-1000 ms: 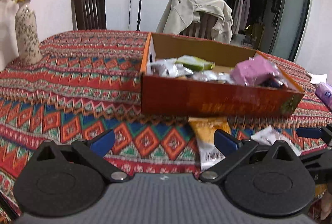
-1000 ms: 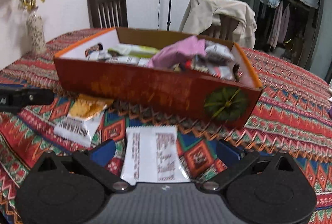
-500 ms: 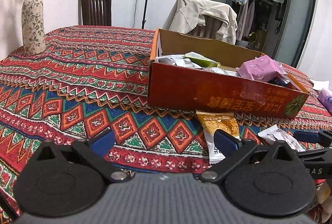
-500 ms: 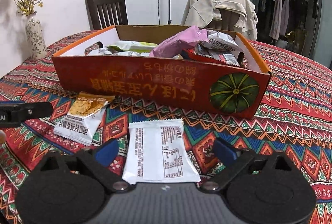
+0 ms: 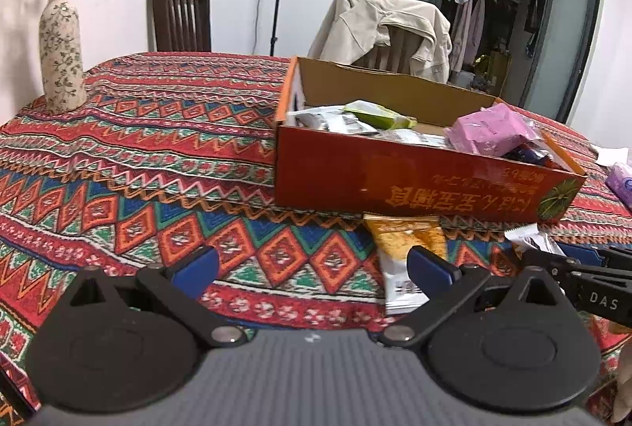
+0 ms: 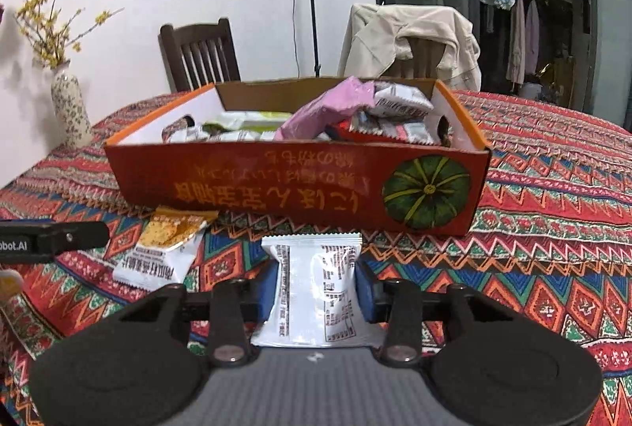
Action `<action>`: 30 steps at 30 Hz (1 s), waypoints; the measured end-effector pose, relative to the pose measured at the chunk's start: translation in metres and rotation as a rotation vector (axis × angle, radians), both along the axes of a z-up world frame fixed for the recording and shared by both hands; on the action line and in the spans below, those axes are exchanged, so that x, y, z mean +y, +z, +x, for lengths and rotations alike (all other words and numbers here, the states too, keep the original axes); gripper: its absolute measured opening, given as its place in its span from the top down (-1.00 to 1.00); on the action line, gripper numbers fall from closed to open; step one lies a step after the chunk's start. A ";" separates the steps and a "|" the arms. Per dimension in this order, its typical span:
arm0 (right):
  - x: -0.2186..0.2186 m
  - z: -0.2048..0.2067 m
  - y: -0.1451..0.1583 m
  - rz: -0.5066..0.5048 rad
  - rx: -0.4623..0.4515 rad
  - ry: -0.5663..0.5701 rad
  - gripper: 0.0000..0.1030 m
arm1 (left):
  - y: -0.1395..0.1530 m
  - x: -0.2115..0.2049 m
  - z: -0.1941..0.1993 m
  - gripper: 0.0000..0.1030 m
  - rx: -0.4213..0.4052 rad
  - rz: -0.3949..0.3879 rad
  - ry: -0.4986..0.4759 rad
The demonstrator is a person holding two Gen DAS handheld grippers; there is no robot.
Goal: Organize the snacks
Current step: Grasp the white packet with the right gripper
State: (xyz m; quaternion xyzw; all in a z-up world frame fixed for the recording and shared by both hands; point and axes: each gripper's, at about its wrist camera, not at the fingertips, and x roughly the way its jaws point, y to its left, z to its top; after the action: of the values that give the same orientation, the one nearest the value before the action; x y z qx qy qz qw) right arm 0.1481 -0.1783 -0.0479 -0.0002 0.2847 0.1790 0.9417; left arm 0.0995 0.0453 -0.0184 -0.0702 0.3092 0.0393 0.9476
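An orange cardboard box (image 5: 414, 185) (image 6: 276, 185) holds several snack packets, among them a pink one (image 5: 489, 130) (image 6: 320, 110). A white snack packet (image 6: 316, 288) lies in front of the box, and my right gripper (image 6: 316, 293) is shut on its sides. An orange-and-white cracker packet (image 5: 407, 252) (image 6: 166, 248) lies on the cloth to its left. My left gripper (image 5: 312, 268) is open and empty, low over the cloth, its right finger in front of the cracker packet. The right gripper's finger shows in the left wrist view (image 5: 584, 272).
The table has a red patterned cloth (image 5: 138, 165). A flower vase (image 5: 61, 59) (image 6: 71, 110) stands at the far left. Two chairs (image 5: 179, 15), one draped with a beige jacket (image 5: 379, 27), stand behind the table. A purple packet (image 5: 622, 183) lies at the right edge.
My right gripper has closed from wide open onto the white packet. Both grippers have shifted slightly; the left one stays open.
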 end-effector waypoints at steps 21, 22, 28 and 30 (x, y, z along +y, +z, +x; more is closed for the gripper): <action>-0.017 -0.007 0.007 0.048 -0.080 -0.085 0.22 | -0.015 -0.071 0.045 -0.91 0.139 0.094 0.004; -0.016 -0.007 0.007 0.048 -0.079 -0.084 0.22 | -0.016 -0.072 0.046 -0.85 0.144 0.096 0.005; -0.015 -0.007 0.007 0.047 -0.080 -0.081 0.22 | -0.017 -0.077 0.045 -0.60 0.139 0.112 0.001; -0.015 -0.007 0.006 0.045 -0.079 -0.079 0.22 | -0.017 -0.077 0.044 -0.55 0.135 0.111 -0.002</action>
State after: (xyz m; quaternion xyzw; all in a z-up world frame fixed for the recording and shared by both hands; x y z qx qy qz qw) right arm 0.1409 -0.1935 -0.0416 0.0253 0.2430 0.1480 0.9583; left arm 0.1438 -0.0314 -0.0349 -0.0143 0.3698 0.0601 0.9270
